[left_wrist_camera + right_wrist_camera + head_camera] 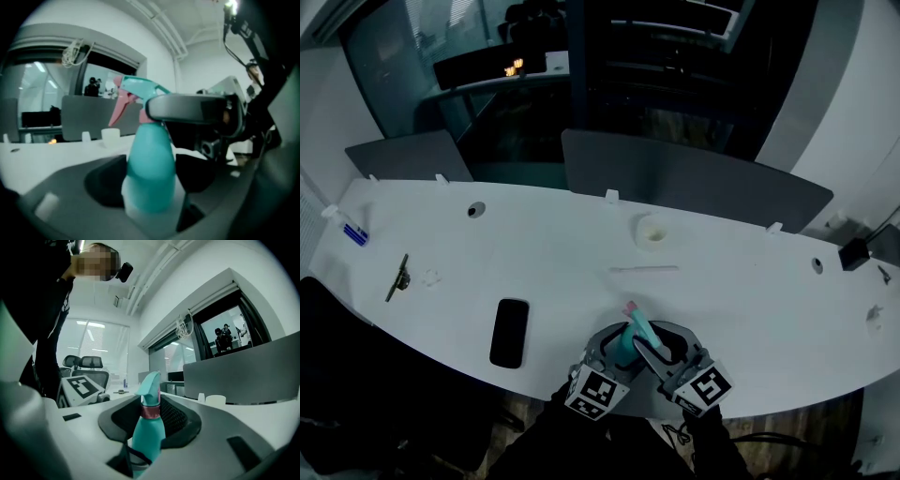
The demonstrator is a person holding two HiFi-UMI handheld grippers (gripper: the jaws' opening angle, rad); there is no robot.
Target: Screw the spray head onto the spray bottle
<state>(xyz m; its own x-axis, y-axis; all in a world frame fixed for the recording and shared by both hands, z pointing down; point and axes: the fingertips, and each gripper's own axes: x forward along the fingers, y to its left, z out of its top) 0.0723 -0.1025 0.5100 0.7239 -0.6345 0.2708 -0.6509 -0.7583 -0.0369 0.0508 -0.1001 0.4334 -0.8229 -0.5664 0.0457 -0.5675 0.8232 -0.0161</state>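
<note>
A teal spray bottle (628,351) with a teal and pink spray head (634,317) stands upright between both grippers at the table's near edge. My left gripper (617,354) is shut on the bottle's body; in the left gripper view the body (150,164) fills the gap between the jaws. My right gripper (662,349) is shut on the spray head at the pink collar (150,411). One of its grey fingers (187,108) crosses the neck in the left gripper view. The trigger (119,105) points away from me.
A black phone (509,333) lies left of the grippers. Farther back are a thin white tube (645,269) and a small white cup (653,231). A small tool (397,277) and a small bottle (345,225) lie far left. Grey partitions (694,183) line the table's back edge.
</note>
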